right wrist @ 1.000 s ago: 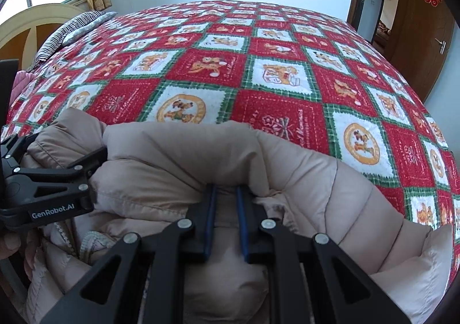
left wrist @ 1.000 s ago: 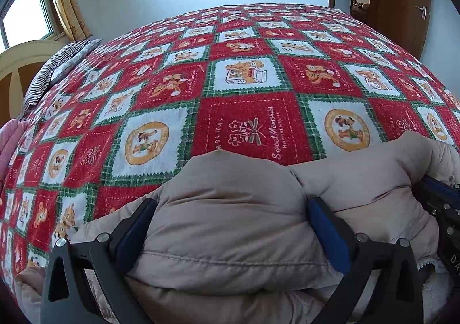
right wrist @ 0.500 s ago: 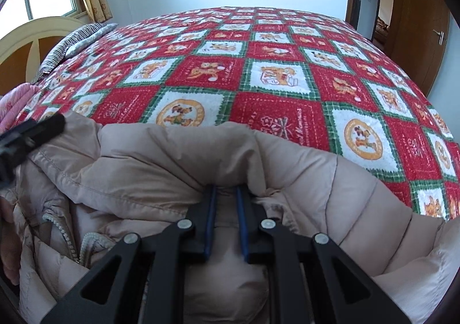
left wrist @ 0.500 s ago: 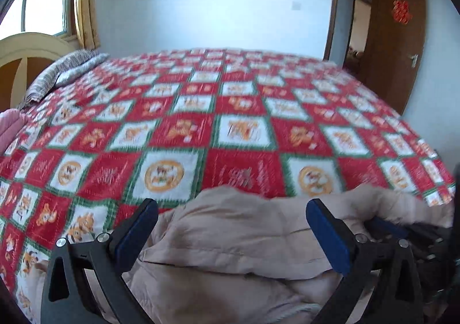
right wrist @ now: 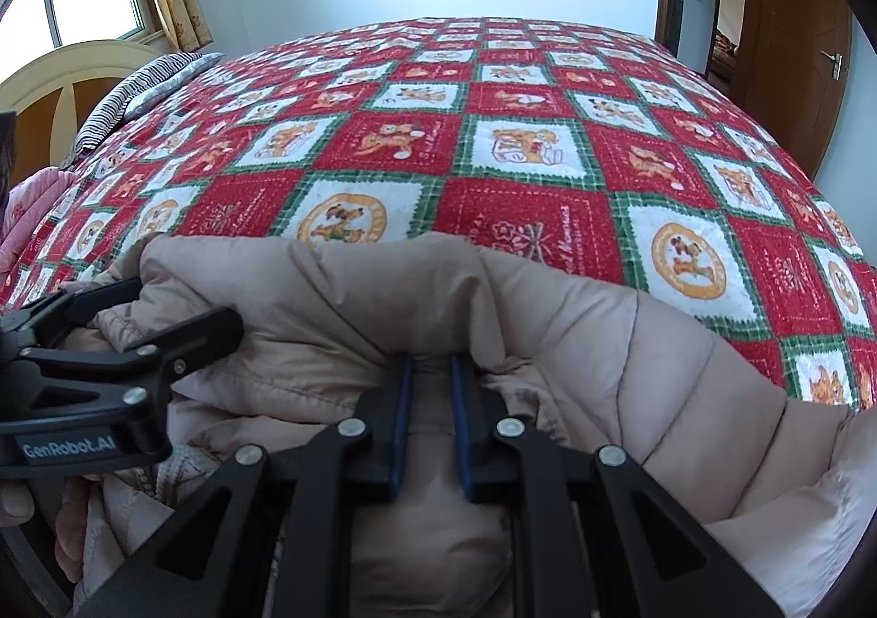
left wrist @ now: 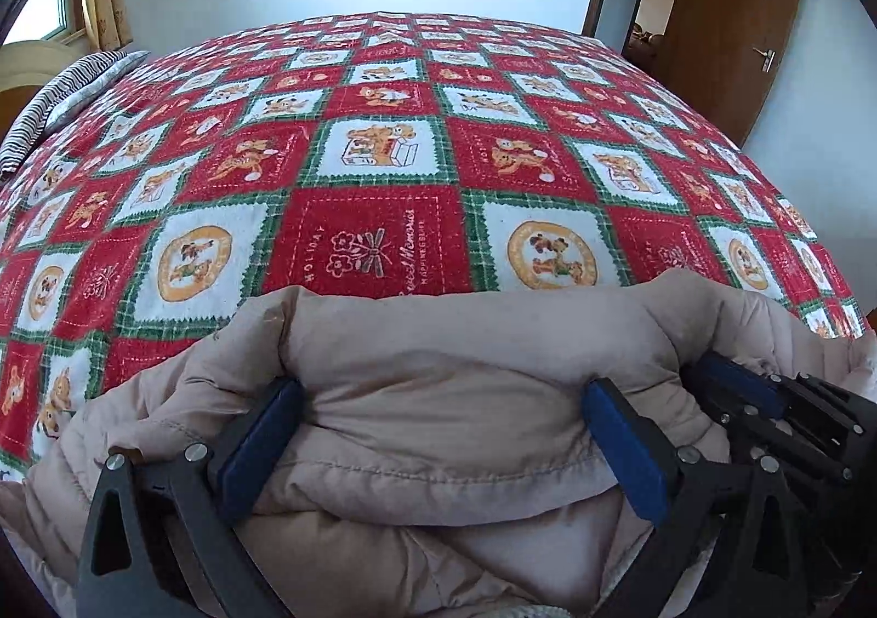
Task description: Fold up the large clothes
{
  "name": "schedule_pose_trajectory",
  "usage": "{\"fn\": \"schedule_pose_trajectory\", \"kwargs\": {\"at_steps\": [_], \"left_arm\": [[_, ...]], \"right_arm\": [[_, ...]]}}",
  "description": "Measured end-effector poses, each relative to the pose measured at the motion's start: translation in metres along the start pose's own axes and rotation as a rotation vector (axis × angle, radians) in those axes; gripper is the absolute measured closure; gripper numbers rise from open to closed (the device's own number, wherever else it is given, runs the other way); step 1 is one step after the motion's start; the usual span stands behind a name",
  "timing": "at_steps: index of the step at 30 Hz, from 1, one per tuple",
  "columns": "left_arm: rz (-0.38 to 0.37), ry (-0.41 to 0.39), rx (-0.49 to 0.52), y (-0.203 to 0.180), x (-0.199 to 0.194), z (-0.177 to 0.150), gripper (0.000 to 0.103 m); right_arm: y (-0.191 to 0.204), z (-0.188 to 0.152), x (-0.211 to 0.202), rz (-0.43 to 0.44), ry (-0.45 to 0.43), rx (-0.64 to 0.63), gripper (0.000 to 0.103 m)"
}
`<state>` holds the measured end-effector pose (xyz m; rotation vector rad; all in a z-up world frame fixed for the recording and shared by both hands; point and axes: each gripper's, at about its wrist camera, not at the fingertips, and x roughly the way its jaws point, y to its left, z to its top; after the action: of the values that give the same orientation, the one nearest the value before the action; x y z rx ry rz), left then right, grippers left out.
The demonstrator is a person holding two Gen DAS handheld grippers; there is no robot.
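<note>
Two grippers on beige puffer jacket, bunched at near edge of quilted bed. Left gripper spread wide, straddling a fold. Right gripper pinching fabric, seen only in right view. Striped pillow far left; jacket hides near quilt.

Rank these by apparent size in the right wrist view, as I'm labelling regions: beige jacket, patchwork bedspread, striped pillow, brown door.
1. patchwork bedspread and beige jacket: similar, the jacket being nearer the camera.
2. brown door.
3. striped pillow.

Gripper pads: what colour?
Blue pads on black fingers; clearest in the left wrist view.
</note>
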<state>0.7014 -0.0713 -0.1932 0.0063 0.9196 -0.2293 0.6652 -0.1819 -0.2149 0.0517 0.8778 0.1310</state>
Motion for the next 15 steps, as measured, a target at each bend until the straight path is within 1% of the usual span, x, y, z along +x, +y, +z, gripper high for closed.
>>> {"fn": "schedule_pose_trajectory", "kwargs": {"at_steps": [8,15], "left_arm": [[0.07,0.01,0.041,-0.0063,0.0109,-0.005,0.001],[0.083,0.006,0.046,-0.0065,0.0122,-0.0054,0.001]], "right_arm": [[0.0063,0.0016,0.0033,-0.041,0.016,-0.034,0.087],[0.0087,0.002,0.0047,-0.059,0.021,-0.049,0.087]]}}
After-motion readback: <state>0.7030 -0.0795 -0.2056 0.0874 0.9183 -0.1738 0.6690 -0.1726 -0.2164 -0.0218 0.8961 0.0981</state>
